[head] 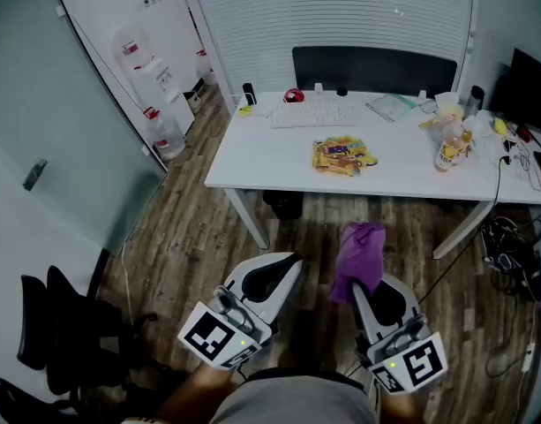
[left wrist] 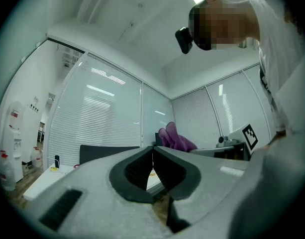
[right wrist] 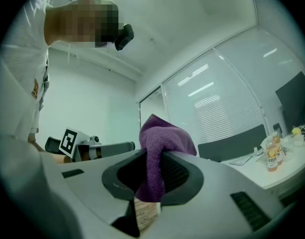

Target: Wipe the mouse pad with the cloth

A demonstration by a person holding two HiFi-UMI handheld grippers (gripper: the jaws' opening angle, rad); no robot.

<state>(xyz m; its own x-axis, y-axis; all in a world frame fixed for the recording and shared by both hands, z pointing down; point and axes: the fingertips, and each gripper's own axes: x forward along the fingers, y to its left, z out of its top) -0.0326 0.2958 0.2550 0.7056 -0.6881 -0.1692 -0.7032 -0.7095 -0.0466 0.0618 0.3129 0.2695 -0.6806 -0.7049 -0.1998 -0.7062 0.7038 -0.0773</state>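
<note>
The person stands on the brown wooden floor (head: 199, 246), well apart from the long white bench (head: 270, 162), and holds both grippers low in front of the body. The right gripper (head: 369, 291) is clenched on the purple fleecy cloth (head: 358, 259). In the right gripper view the two jaws of this gripper (right wrist: 157, 168) press on the cloth (right wrist: 159, 138) from both sides; one bunch of it stands up above the jaws and a shorter end hangs down between the black pads. The left gripper (head: 288, 263) is just beside the right one and carries nothing. In the left gripper view its jaws (left wrist: 153, 153) are closed together, the tips touch and only a thin slit shows lower between the pads; behind them the purple cloth (left wrist: 176, 139) shows on the other gripper. So the cloth is in the air above the floor, near the person and not touching the bench. On the bench lie a white keyboard (head: 312, 113) near the far edge, a yellow printed snack packet (head: 342, 155) in the middle, and a clear plastic bottle with amber drink (head: 448, 148) toward the right end. A dark monitor (head: 533, 87) stands at the far right, and a black chair back (head: 371, 67) rises behind the bench. Which thing on the bench is the mouse pad I cannot tell from here. A black office chair (head: 58, 334) stands on the floor at the lower left.
</note>
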